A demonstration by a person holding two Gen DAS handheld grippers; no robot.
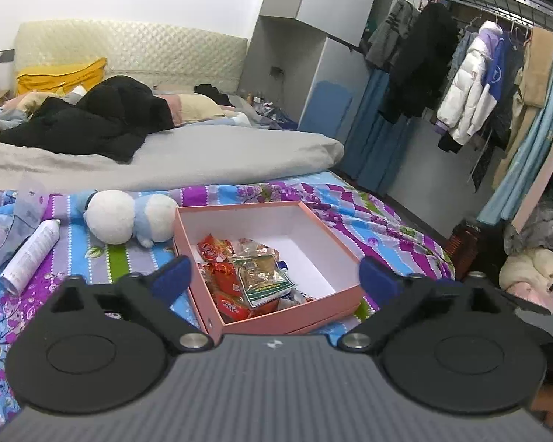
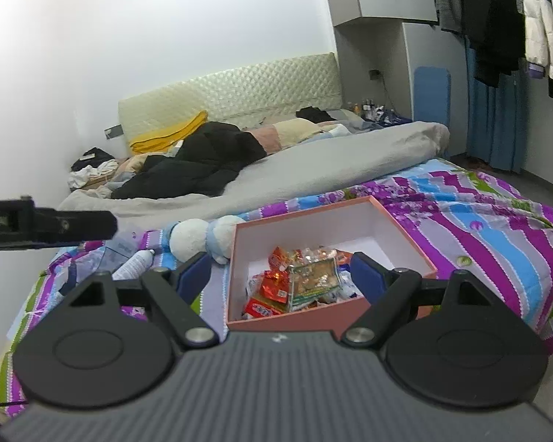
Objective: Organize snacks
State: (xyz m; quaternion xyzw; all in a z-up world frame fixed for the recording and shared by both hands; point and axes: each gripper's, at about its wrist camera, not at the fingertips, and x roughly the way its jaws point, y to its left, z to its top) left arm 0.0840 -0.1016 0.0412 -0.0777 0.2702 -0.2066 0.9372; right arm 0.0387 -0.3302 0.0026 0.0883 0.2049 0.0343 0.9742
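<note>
**Snacks sit in the box; both tongs empty**

Your left tongs (image 1: 274,274) stand spread wide with nothing between them, and your right tongs (image 2: 281,274) are also apart and hold nothing. Both hover short of the pink box (image 1: 344,258) on the bed (image 1: 387,221), and the box shows between the jaws in each view.

The snacks (image 1: 239,272) lie heaped in the near corner of the box; the rest of it is bare. They look like small foil and film packets: light, soft and crinkly, probably slick, and likely to crush or slide if you squeeze hard. Take a packet by a flat sealed edge, gently, rather than across its puffed middle.

The box looks like stiff card, light and open-topped. If you shift it, pinch a side wall near a corner, since the soft bed gives little support.
</note>
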